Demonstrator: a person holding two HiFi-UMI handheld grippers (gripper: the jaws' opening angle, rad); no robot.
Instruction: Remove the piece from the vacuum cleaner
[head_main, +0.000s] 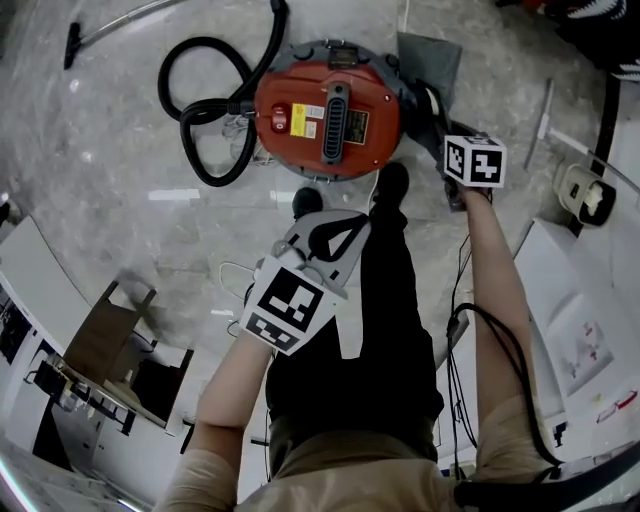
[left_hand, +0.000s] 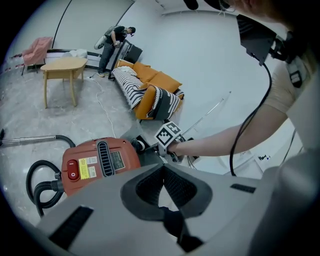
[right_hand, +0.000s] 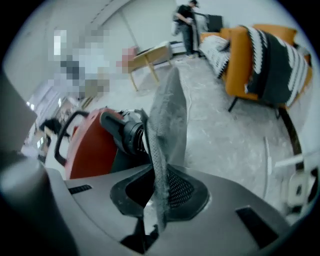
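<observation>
Grey fabric piece upright in tight grip of right tool; left tool closed, empty.

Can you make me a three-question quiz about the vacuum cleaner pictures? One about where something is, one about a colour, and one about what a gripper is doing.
1. Where is the vacuum cleaner?
A. on the floor
B. on the wooden table
C. on the sofa

2. What colour is its body?
A. blue
B. red
C. green

3. What is the right gripper doing?
A. hanging open and empty
B. gripping the black hose
C. pinching the grey cloth piece

Answers: 1 A, it stands on the marbled floor; 2 B, its shell is red; 3 C, the jaws are closed on the cloth.
</observation>
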